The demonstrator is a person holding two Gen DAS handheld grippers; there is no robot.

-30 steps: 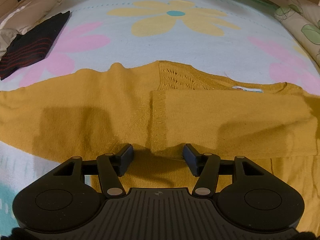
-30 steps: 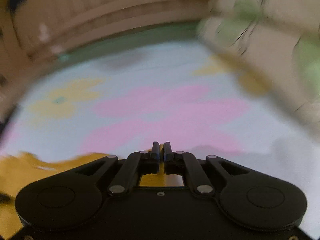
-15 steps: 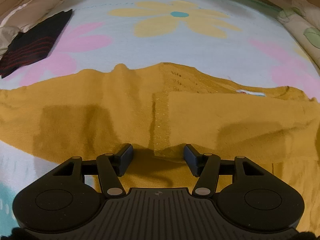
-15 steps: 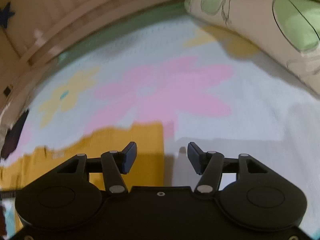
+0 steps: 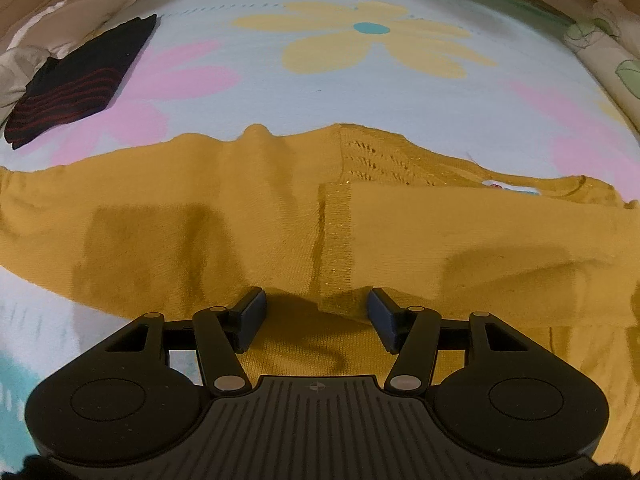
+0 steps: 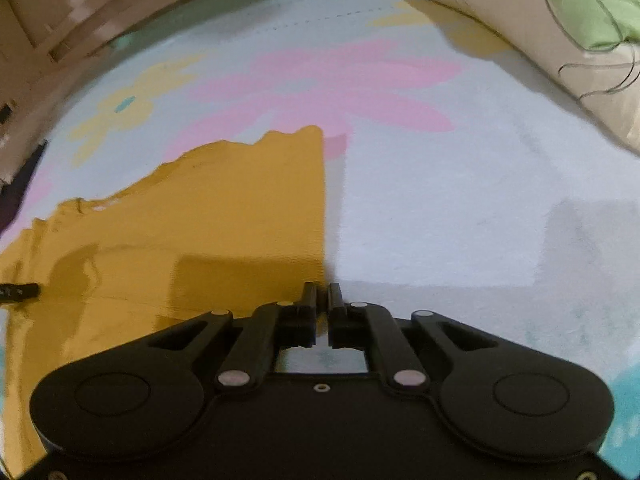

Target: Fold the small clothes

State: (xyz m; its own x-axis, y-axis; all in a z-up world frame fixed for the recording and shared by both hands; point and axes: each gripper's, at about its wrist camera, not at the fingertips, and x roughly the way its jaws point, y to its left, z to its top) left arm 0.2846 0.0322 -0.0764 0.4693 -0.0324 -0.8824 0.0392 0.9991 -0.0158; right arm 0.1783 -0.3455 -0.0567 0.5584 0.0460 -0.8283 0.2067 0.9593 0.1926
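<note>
Mustard knitwear fills the left wrist view: we see the yellow sweater (image 5: 248, 216) spread flat across the flowered sheet (image 5: 320, 92), with one sleeve folded over its body and a small white label near the neckline on the right. Our left gripper (image 5: 316, 312) hangs just above the sweater's near part, jaws apart, with the ribbed sleeve cuff (image 5: 338, 248) lying between and just beyond the two fingertips; neither pad presses on the knit. Far from the sweater, toward the sheet's upper left corner, lies a folded dark garment with red stripes (image 5: 76, 84). A leaf-print pillow (image 5: 612, 60) sits at the sheet's right edge.

From the right wrist view we see the sweater (image 6: 200, 232) to the left, its straight folded edge running down to the right gripper (image 6: 322, 300). Those jaws have just been closing and now stand together at that edge. A sliver of yellow shows in the slit between the fingers, but we cannot tell whether cloth is pinched there. Right of the sweater's edge the sheet (image 6: 440, 220) lies bare, and the leaf-print pillow (image 6: 560, 32) rests at the upper right.
</note>
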